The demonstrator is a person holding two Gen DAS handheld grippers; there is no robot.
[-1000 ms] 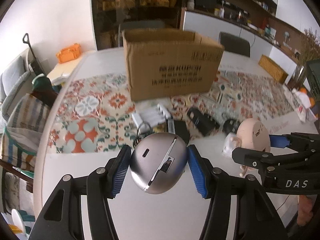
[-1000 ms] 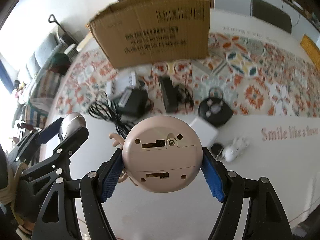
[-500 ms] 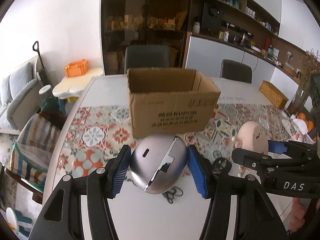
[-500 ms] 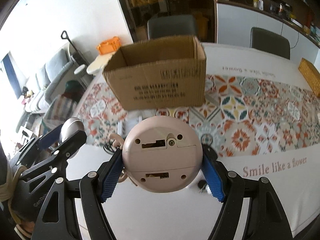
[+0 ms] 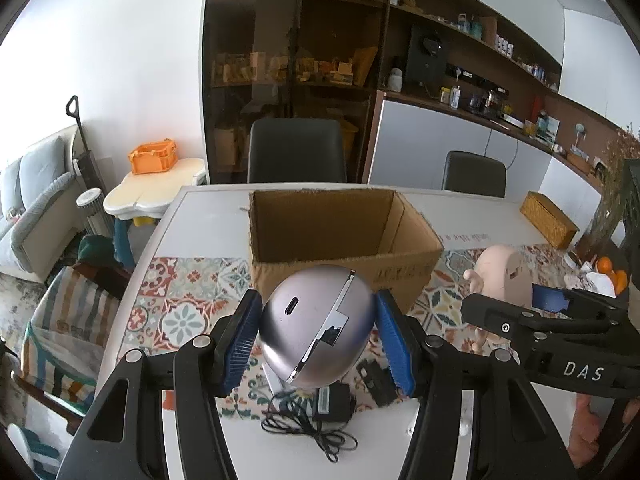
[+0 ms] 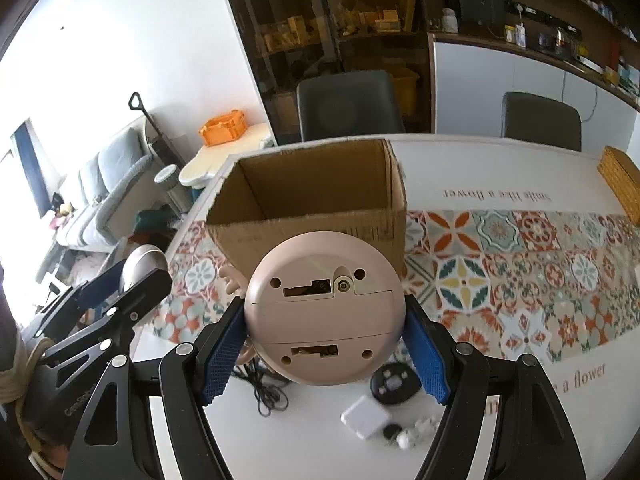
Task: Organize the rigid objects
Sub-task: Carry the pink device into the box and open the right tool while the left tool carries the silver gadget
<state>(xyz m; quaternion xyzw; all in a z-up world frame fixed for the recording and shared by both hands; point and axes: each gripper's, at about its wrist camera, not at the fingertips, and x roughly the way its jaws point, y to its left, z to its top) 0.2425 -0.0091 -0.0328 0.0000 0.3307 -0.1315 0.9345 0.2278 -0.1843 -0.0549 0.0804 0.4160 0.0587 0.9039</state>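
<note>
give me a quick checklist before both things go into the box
1. Left hand-held gripper clamped on the silver ball: ok.
2. Right hand-held gripper clamped on the pink toy: ok.
3. Cardboard box open at the top: ok.
4. Room inside the box: cannot tell, its floor is hidden.
5. Both things raised above the black cable and other bits on the table: ok.

Patterned table runner [image 6: 520, 264], dark chairs [image 5: 297, 148], orange crate [image 5: 153, 156], grey sofa [image 6: 108, 184], wall shelves [image 5: 480, 52]
</note>
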